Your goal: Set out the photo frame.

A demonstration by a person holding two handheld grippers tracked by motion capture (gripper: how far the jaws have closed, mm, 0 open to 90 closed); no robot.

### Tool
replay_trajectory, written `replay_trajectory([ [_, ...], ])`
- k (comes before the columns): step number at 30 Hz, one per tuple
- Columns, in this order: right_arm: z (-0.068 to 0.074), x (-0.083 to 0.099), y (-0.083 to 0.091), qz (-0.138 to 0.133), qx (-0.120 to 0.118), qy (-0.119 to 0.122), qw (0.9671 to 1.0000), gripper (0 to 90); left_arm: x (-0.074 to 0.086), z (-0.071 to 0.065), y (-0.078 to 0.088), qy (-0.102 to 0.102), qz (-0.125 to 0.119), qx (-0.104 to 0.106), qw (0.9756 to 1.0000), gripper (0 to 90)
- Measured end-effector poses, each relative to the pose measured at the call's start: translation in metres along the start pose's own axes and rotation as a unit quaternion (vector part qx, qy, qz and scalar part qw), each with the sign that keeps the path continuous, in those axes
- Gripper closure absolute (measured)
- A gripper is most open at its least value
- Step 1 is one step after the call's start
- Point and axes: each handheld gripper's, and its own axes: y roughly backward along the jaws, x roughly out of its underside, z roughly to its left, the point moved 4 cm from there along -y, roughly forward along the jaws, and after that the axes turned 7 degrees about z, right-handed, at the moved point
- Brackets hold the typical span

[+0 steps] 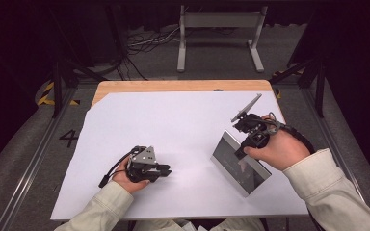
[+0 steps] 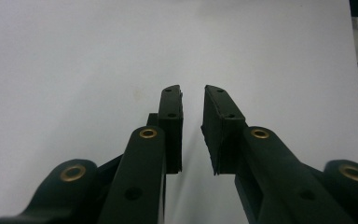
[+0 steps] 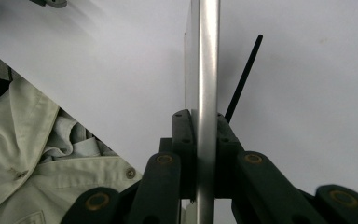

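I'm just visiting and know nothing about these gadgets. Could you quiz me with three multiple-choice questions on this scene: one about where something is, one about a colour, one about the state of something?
1. Where on the white sheet is the framed panel?
A. at the far left corner
B. toward the person's right side, near the front edge
C. hanging off the far edge

2. What colour is the panel's frame edge?
A. silvery metal
B. red
C. green

3. What is the right gripper doing?
A. standing wide open over nothing
B. lying flat on the sheet
C. clamped on the panel's edge

Answers:
1 B, as the high view shows it below the right hand.
2 A, as the right gripper view shows a bright metal strip.
3 C, as both black jaws press against the strip, while the left gripper stands open with nothing between its jaws.
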Motion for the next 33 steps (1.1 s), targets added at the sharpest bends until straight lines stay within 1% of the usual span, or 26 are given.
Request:
replay_trajectory([
  [1, -0.001, -0.005, 0.003, -0.001, 0.002, 0.007, 1.0, 83.7, 0.002, 0.0, 0.001, 0.002, 0.001, -0.003, 1.0, 77.7],
  [5, -0.001, -0.014, 0.008, -0.001, 0.004, 0.023, 0.9997, 83.7, 0.006, 0.001, 0.005, 0.01, -0.001, -0.007, 0.9999, 77.7],
  [7, -0.001, -0.016, 0.01, 0.001, 0.005, 0.024, 0.9997, 83.8, 0.007, 0.001, 0.006, 0.011, -0.002, -0.009, 0.9999, 77.7],
  [9, -0.002, -0.023, 0.013, -0.001, 0.012, 0.046, 0.9989, 83.8, 0.008, 0.002, 0.007, 0.016, -0.002, -0.011, 0.9998, 77.7],
  [10, -0.002, -0.023, 0.013, -0.001, 0.012, 0.046, 0.9989, 83.8, 0.008, 0.003, 0.007, 0.015, -0.002, -0.01, 0.9998, 77.7],
  [11, -0.002, -0.027, 0.014, 0.0, 0.019, 0.059, 0.9981, 83.8, 0.008, 0.003, 0.007, 0.017, -0.003, -0.011, 0.9998, 77.7],
  [14, -0.002, -0.031, 0.015, 0.005, 0.024, 0.075, 0.9969, 83.8, 0.008, 0.004, 0.008, 0.018, -0.005, -0.013, 0.9998, 77.7],
  [15, -0.002, -0.031, 0.015, 0.005, 0.024, 0.075, 0.9969, 83.8, 0.008, 0.004, 0.008, 0.019, -0.004, -0.012, 0.9997, 77.7],
  [16, -0.001, -0.035, 0.016, 0.01, 0.031, 0.089, 0.9955, 83.8, 0.008, 0.004, 0.008, 0.018, -0.005, -0.011, 0.9998, 77.7],
  [18, -0.001, -0.038, 0.016, 0.01, 0.035, 0.104, 0.9939, 83.7, 0.008, 0.005, 0.008, 0.019, -0.006, -0.011, 0.9997, 77.6],
  [19, -0.001, -0.038, 0.016, 0.01, 0.035, 0.104, 0.9939, 83.7, 0.008, 0.005, 0.008, 0.019, -0.006, -0.011, 0.9997, 77.6],
  [20, 0.0, -0.042, 0.016, 0.012, 0.039, 0.132, 0.9904, 83.8, 0.008, 0.005, 0.008, 0.019, -0.006, -0.011, 0.9997, 77.6],
  [21, 0.0, -0.042, 0.016, 0.012, 0.039, 0.132, 0.9904, 83.8, 0.008, 0.005, 0.008, 0.019, -0.006, -0.011, 0.9997, 77.6],
  [22, 0.001, -0.043, 0.017, 0.015, 0.041, 0.145, 0.9885, 83.8, 0.008, 0.005, 0.008, 0.019, -0.006, -0.011, 0.9997, 77.6],
  [23, 0.002, -0.046, 0.016, 0.011, 0.048, 0.169, 0.9845, 83.8, 0.008, 0.005, 0.008, 0.019, -0.007, -0.011, 0.9997, 77.6],
  [24, 0.002, -0.046, 0.016, 0.011, 0.048, 0.169, 0.9845, 83.8, 0.008, 0.005, 0.009, 0.019, -0.007, -0.011, 0.9997, 77.6],
  [25, 0.003, -0.049, 0.016, 0.01, 0.052, 0.18, 0.9823, 83.8, 0.008, 0.005, 0.009, 0.019, -0.007, -0.011, 0.9997, 77.6],
  [27, 0.003, -0.05, 0.016, 0.011, 0.053, 0.183, 0.9816, 83.8, 0.008, 0.004, 0.009, 0.019, -0.007, -0.011, 0.9997, 77.6],
  [28, 0.004, -0.053, 0.016, 0.012, 0.052, 0.192, 0.98, 83.7, 0.008, 0.004, 0.009, 0.019, -0.007, -0.011, 0.9997, 77.6],
  [30, 0.005, -0.054, 0.016, 0.012, 0.049, 0.193, 0.9799, 83.8, 0.008, 0.005, 0.009, 0.019, -0.006, -0.011, 0.9997, 77.6],
  [33, 0.007, -0.058, 0.015, 0.016, 0.054, 0.218, 0.9743, 83.8, 0.009, 0.005, 0.008, 0.019, -0.005, -0.011, 0.9997, 77.4],
])
